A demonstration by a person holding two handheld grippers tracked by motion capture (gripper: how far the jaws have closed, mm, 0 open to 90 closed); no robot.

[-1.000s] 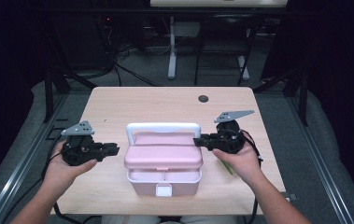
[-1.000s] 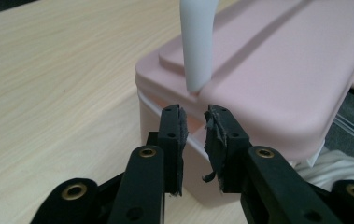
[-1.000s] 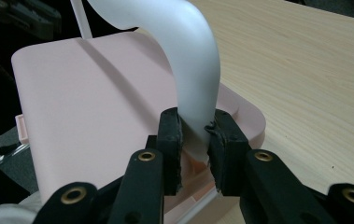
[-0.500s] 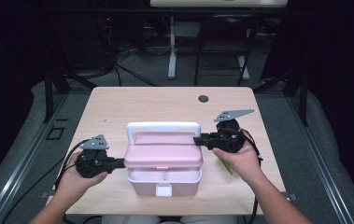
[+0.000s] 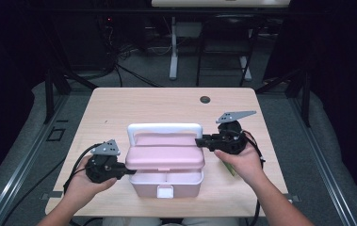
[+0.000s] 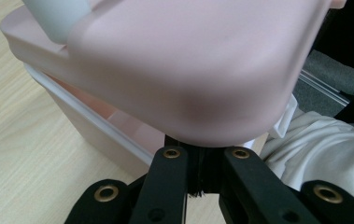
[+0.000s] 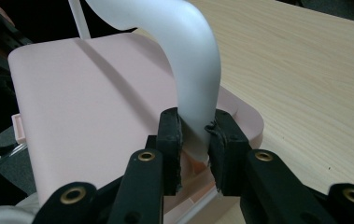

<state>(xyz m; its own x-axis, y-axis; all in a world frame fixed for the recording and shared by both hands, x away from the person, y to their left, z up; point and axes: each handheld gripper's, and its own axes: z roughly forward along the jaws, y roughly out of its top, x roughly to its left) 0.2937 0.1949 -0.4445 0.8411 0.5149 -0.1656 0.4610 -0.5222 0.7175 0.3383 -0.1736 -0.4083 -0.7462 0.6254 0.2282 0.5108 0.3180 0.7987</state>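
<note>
Place: looked like a lab or recording room.
Table (image 5: pixel 119 108): one small pale wood top, standing alone.
Surroundings: dark, with black stands (image 5: pixel 53 80) around the table.
Floor (image 5: pixel 138 66): grey, crossed by loose cables (image 5: pixel 129 75).
Behind: a white desk leg (image 5: pixel 173 52).

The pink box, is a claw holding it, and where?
Yes. The right claw pinches the white handle near its base on the box. The left claw is shut under the lid's edge; a grip there can't be told.

Left gripper (image 5: pixel 128 171) moved toward person, down to lid (image 5: pixel 162 155) corner — jaws closed; lid lifted off box (image 5: pixel 166 183).
</note>
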